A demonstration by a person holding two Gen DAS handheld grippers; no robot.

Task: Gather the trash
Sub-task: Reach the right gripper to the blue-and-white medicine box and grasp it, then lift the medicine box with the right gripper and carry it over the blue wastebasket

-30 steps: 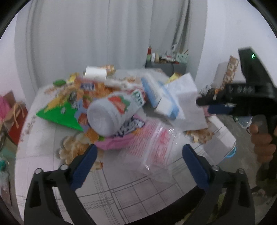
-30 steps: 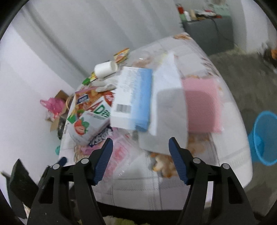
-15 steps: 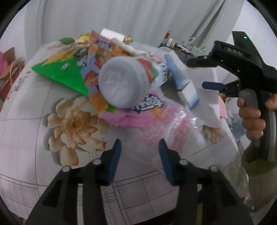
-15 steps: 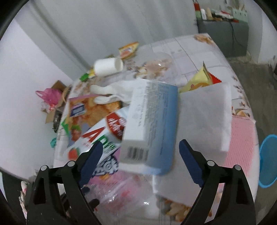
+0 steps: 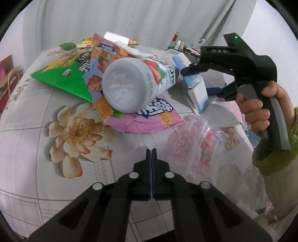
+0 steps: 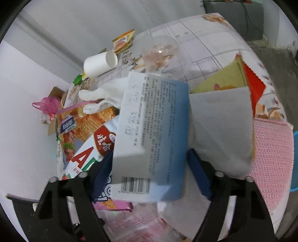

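Floral tablecloth (image 5: 28, 115) piled with trash, both your grippers low over it.
Left wrist view: left gripper (image 5: 151, 151) fully closed, whether it pinches the clear plastic bag (image 5: 193, 141) unclear. Right wrist view: right gripper (image 6: 149, 173) closing around blue-white box (image 6: 150, 134), long axis pointing away.

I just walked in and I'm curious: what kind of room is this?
Probably a room in a home: a table with a flowered cloth heaped with snack wrappers, curtains behind, and a cluttered side cabinet.
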